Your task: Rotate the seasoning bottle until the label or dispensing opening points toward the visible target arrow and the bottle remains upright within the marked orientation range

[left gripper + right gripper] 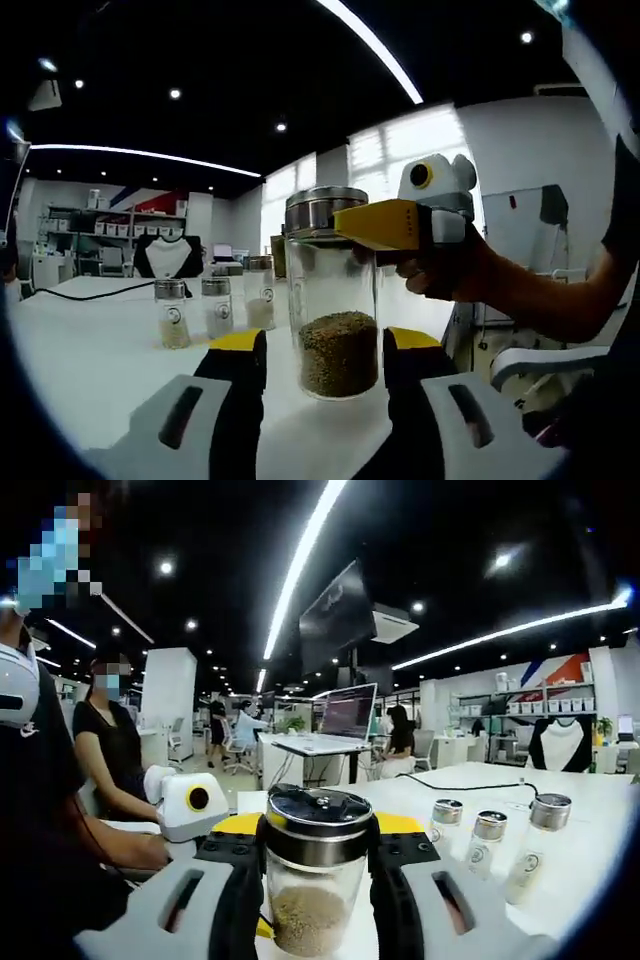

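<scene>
The bottle (pixel 338 300) is standing upright on the white bench (pixel 90 350) at lower centre of the left gripper view, its lower part holding brown granules and its metal lid (pixel 325 208) sitting on top. The left claw (pixel 325 362) is flanking the base of the glass, one yellow-tipped jaw on each side; whether the jaws are touching it cannot be told. The right claw (pixel 385 225) is reaching in from the right at lid height, held by a hand (pixel 445 270). In the right gripper view the bottle (pixel 315 880) is sitting at lower centre, and the right claw (pixel 318 852) is closing on its shoulder just under the lid (pixel 318 815), jaws pressing both sides. The left claw (pixel 195 805) is showing at left in that view. Three small shakers (pixel 215 305) are standing in a row on the bench left of the bottle in the left gripper view, and at right (pixel 490 845) in the right gripper view. A black cable (pixel 95 292) is lying across the bench behind them.
</scene>
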